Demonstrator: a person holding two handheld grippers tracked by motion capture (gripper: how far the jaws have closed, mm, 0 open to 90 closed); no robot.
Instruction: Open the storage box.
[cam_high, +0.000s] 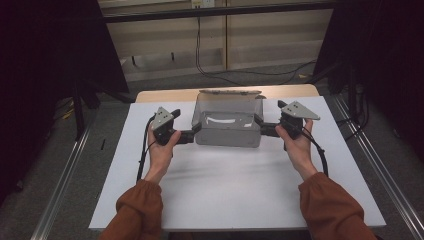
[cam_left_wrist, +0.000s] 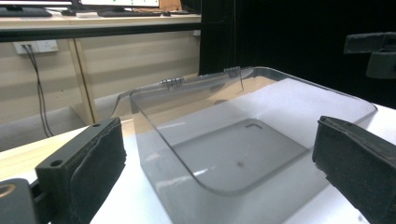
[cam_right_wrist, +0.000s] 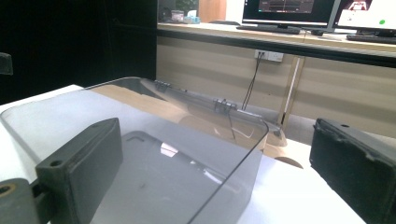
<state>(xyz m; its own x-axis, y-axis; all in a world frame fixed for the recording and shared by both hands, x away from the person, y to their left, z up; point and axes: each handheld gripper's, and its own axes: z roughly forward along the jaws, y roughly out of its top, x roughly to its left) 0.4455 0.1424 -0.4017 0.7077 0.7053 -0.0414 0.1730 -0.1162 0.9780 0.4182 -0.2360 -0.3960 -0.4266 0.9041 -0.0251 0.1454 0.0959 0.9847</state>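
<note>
Two hand-held grippers flank a clear plastic box (cam_high: 227, 125) in the middle of a white table (cam_high: 240, 190). The left gripper (cam_high: 190, 135) points at the box's left wall and the right gripper (cam_high: 265, 130) at its right wall. In each gripper view the two black jaws are spread wide, with a box corner between them and nothing pinched; whether any jaw touches the plastic cannot be told. The box is empty and stands upright, its hinged lid (cam_high: 230, 93) thrown open toward the far table edge. The likely trouble is in the walls: they look thin, smooth and rounded at the corners, so jaws closing on a corner could slide off or bow the plastic. Uneven pushing from the two sides could skid or twist the light box, and the open lid could swing if the box tips.
</note>
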